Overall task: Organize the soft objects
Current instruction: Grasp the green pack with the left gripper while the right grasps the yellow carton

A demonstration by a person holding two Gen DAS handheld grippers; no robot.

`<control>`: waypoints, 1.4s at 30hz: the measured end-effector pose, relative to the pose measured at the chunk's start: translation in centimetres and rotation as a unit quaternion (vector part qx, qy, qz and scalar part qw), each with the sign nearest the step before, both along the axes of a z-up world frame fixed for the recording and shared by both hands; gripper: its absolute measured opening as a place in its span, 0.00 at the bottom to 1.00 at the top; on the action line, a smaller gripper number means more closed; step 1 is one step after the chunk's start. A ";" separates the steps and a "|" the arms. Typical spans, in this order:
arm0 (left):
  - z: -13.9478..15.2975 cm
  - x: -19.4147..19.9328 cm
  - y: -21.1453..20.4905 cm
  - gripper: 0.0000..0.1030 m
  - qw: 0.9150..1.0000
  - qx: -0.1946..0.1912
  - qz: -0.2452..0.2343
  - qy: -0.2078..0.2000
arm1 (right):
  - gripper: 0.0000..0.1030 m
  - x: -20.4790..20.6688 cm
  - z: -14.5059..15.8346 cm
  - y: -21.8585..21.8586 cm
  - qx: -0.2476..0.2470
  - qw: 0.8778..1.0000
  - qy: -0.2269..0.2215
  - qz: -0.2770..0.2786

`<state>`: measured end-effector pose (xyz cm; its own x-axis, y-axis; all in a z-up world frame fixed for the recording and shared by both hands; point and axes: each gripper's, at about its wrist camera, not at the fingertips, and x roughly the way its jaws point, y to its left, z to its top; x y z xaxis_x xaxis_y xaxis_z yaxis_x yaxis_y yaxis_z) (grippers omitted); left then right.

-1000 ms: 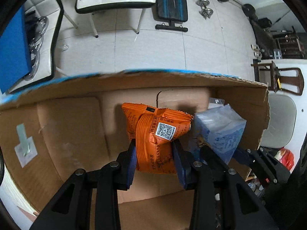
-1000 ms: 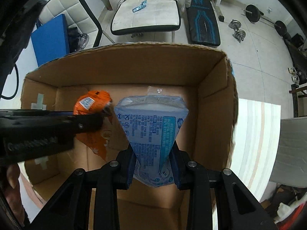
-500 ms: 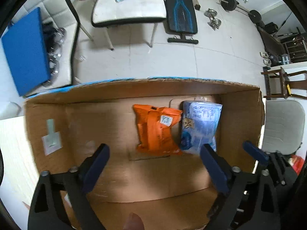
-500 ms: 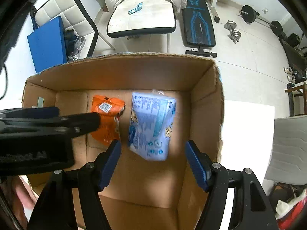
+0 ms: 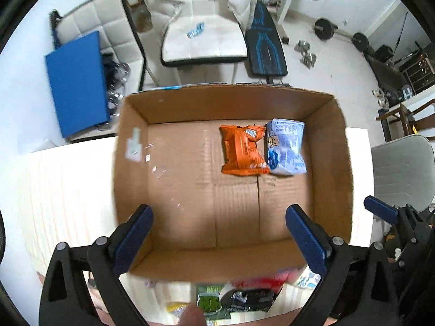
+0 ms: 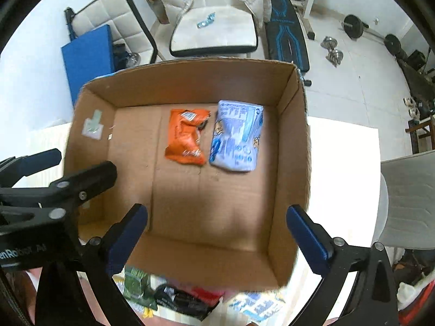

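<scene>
An orange snack packet and a pale blue packet lie flat side by side on the floor of an open cardboard box, toward its far right. My left gripper hangs well above the box's near half, pointing straight down. Its jaws are still opening and hold nothing. My right gripper hovers beside it over the box's near right part, jaws also opening, nothing between them.
The box stands on a white table. Several more packets, green, black, red and blue-white, lie on the table before the box's near wall. Beyond are white chairs, a blue board, a weight bench and dumbbells.
Both grippers let go of their packets, opened wide and rose out of the box. The orange and blue packets dropped from upright to lying flat on the box floor.
</scene>
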<state>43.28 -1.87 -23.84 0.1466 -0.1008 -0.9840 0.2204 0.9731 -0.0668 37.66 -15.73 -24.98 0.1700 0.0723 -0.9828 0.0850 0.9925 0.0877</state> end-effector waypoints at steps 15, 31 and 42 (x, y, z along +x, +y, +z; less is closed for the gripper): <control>-9.2 -16.5 4.7 0.86 0.995 0.024 0.035 0.085 | 1.00 -17.3 -9.4 0.0 -0.090 0.976 0.128 0.151; -17.5 -17.6 4.5 0.86 0.986 0.057 0.043 0.148 | 0.69 -17.3 -15.6 -5.7 0.040 0.976 0.212 -0.025; -20.5 -17.8 4.4 0.37 0.984 0.065 0.036 0.162 | 0.65 -17.9 -16.4 -6.8 0.028 0.981 0.183 -0.062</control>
